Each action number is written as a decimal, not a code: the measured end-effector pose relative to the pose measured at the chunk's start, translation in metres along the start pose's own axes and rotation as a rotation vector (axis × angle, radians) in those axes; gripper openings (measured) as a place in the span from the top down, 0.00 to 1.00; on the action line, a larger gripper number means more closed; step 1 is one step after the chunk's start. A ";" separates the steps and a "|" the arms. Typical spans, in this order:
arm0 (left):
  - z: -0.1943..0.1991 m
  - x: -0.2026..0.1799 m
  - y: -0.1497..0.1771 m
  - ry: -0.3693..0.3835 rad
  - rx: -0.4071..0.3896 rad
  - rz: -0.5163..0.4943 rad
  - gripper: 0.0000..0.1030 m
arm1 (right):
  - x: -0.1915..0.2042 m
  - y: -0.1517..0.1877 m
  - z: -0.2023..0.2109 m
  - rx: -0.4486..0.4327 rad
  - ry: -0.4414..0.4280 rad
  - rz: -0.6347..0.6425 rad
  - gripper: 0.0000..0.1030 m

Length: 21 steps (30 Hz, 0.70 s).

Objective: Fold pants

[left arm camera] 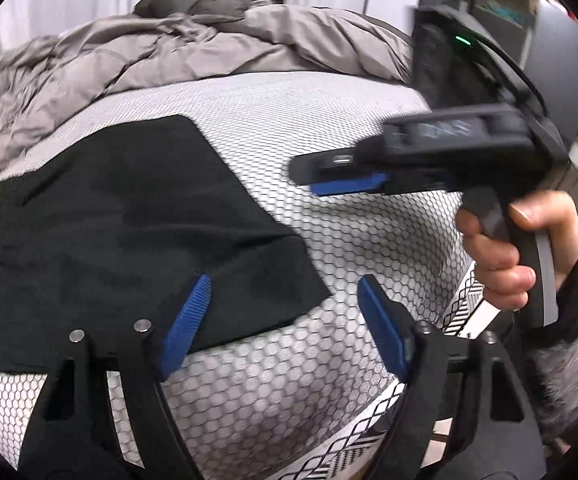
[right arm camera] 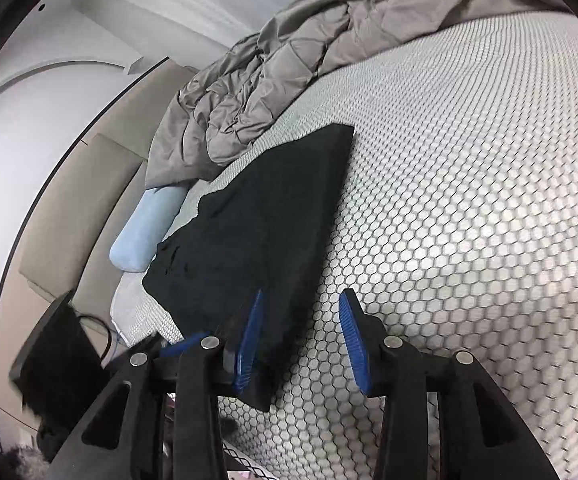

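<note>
— Since the black pants [right arm camera: 265, 216] already lie folded compactly on the honeycomb mattress [right arm camera: 469, 200], what's left?
— Perhaps one more fold. Left gripper [left arm camera: 285, 320] and right gripper [right arm camera: 301, 340] hover at the near edge, jaws apart, empty.

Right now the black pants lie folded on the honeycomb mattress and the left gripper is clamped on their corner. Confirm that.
Not quite. The pants do lie folded on the mattress, but the left gripper is open and holds nothing; its fingers only straddle the corner. The left wrist view shows it.
</note>
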<state>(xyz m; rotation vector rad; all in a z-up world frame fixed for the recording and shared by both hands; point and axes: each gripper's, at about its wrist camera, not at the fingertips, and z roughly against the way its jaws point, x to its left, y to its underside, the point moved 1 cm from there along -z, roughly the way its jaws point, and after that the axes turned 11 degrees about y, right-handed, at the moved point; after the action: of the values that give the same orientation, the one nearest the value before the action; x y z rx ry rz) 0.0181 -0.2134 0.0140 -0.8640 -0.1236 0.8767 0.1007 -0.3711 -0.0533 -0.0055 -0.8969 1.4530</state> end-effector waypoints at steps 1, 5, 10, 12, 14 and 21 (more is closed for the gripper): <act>-0.006 -0.004 0.000 0.002 0.005 -0.008 0.43 | -0.005 -0.003 -0.005 0.014 0.001 -0.006 0.61; -0.025 -0.017 0.009 -0.069 0.043 -0.053 0.97 | 0.000 -0.011 -0.026 0.054 0.001 -0.001 0.61; -0.017 -0.018 0.020 -0.041 0.017 -0.073 0.99 | 0.006 -0.023 -0.055 0.107 -0.047 -0.041 0.61; -0.015 -0.020 0.022 -0.039 0.023 -0.087 0.99 | 0.006 -0.026 -0.069 0.150 -0.077 -0.057 0.62; -0.011 -0.023 0.029 -0.034 0.030 -0.099 1.00 | 0.009 -0.028 -0.076 0.152 -0.049 -0.024 0.88; -0.002 -0.023 0.042 0.020 0.075 -0.129 1.00 | 0.003 -0.041 -0.087 0.094 -0.049 -0.069 0.93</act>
<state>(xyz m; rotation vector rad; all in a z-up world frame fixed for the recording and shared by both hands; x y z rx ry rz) -0.0224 -0.2175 -0.0113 -0.7856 -0.1268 0.7478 0.1801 -0.3321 -0.0904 0.1295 -0.8597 1.4347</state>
